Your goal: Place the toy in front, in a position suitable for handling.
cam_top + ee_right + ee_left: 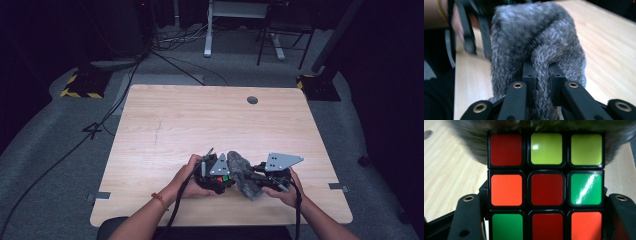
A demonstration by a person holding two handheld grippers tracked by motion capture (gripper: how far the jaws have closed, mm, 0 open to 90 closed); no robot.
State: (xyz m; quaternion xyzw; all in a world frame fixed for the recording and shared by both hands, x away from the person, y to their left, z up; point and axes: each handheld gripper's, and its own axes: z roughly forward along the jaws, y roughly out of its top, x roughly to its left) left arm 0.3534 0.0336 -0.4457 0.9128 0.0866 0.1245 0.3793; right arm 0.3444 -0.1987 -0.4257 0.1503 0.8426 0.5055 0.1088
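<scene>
Two tongs, both mine, one per hand, both low over the near edge of the worktop [165, 125].

Item 1: puzzle cube [546, 187], count one. My left tongs [216, 176] are clamped on it, jaws pressing its two sides. In the left gripper view nine stickers of one face show: three dark red, three orange, two green, two yellow-green, though the bottom row is cut off by the frame edge. The other faces are hidden. From the high view only a sliver of red and green peeks out below the grey plate.

Item 2: grey fuzzy cloth [536, 45], count one, possibly a sock or pouch; I cannot tell which. My right tongs [541, 75] are pinched tight on a fold of it, the pile bulging between the jaws. It stands bunched between the two tongs, right behind the cube; whether it touches the cube is hard to make out.

Pose: left hand [187, 177] curled round its tool, pointing inward to the right; right hand [281, 192] mirrored, pointing left. Forearms enter from the bottom edge, elbows cut off.

Item 3: round grommet [252, 100] at the far side, count one.
</scene>
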